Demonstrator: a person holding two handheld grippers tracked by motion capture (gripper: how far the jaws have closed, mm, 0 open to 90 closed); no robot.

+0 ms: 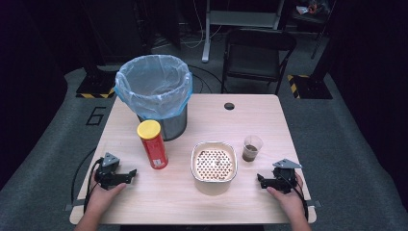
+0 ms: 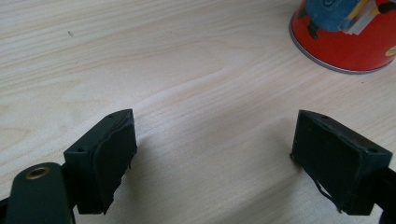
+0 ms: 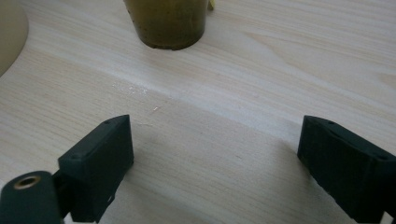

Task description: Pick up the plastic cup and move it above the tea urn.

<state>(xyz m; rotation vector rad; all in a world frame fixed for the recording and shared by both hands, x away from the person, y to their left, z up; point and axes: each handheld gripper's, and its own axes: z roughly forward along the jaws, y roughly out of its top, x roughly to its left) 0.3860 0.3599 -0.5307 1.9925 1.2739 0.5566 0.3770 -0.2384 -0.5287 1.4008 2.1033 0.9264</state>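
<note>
1. Pale wood table (image 1: 192,202) lies bare between the left gripper (image 1: 126,175) and right gripper (image 1: 262,181); both gape wide, holding nothing.
2. A red can (image 1: 153,144) stands just beyond the left gripper.
3. A plastic cup (image 1: 251,148) stands near the right gripper, a bowl (image 1: 214,161) beside it.

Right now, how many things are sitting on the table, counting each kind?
Bin: 1
Can: 1
Bowl: 1
Cup: 1
Grippers, left and right: 2
Total: 6
</note>
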